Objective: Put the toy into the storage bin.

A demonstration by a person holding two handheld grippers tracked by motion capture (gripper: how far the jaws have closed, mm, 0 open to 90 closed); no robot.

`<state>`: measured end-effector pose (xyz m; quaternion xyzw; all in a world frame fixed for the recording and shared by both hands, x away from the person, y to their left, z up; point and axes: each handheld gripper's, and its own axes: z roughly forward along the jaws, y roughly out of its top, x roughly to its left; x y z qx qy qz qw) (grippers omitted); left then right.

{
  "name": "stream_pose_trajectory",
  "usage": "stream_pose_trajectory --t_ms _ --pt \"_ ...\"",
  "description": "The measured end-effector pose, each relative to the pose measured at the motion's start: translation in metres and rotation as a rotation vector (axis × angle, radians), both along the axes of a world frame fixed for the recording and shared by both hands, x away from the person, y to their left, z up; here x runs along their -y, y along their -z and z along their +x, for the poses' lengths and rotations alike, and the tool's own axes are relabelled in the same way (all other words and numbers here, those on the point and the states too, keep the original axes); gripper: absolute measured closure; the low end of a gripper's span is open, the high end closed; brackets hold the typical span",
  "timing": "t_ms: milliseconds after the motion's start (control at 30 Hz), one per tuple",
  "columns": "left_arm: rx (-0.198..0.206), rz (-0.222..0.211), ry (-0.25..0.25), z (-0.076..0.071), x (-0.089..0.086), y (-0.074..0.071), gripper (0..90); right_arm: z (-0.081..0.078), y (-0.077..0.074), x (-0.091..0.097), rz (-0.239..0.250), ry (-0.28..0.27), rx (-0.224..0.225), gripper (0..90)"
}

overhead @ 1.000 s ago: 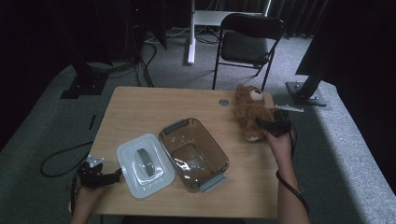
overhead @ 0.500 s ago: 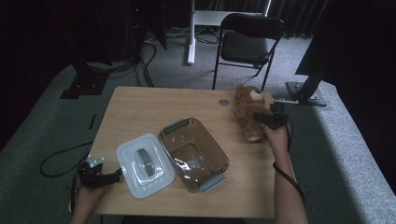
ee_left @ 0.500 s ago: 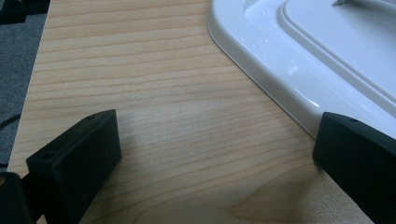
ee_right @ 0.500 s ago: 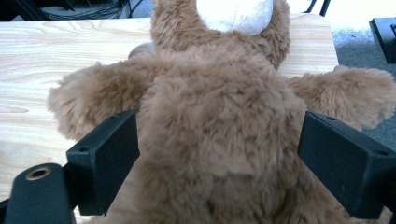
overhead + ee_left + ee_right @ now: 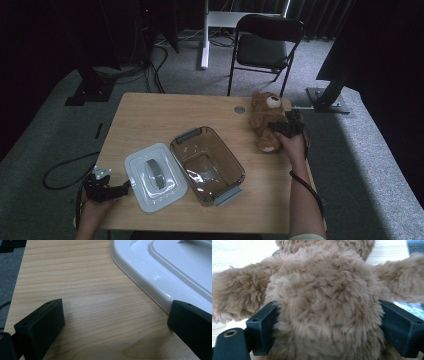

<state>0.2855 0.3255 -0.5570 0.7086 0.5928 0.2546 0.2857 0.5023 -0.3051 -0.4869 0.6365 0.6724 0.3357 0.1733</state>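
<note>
Left tongs (image 5: 122,189) low, jaws wide apart; right tongs (image 5: 275,127) extended forward, jaws clamped.

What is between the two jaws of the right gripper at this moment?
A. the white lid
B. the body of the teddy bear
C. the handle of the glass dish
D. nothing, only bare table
B: in the right gripper view the brown bear bulges between the two black jaws, which stand on either side of its body, and the high view shows the right gripper at the bear on the table's right side.
</note>
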Motion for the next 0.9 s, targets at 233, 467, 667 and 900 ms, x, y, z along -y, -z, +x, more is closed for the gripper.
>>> stream_pose_trajectory --t_ms 233,467,667,900 --pt "0.000 0.000 0.000 0.000 0.000 0.000 1.6 0.001 0.008 -0.010 -0.030 -0.049 -0.006 10.4" --pt "0.000 0.000 0.000 0.000 0.000 0.000 1.6 0.000 0.014 -0.016 -0.048 -0.069 -0.040 12.6" --pt "0.000 0.000 0.000 0.000 0.000 0.000 1.6 -0.002 0.016 -0.015 -0.055 -0.056 -0.020 26.5" --pt "0.000 0.000 0.000 0.000 0.000 0.000 1.6 -0.007 0.013 -0.014 -0.050 -0.061 0.012 49.1"
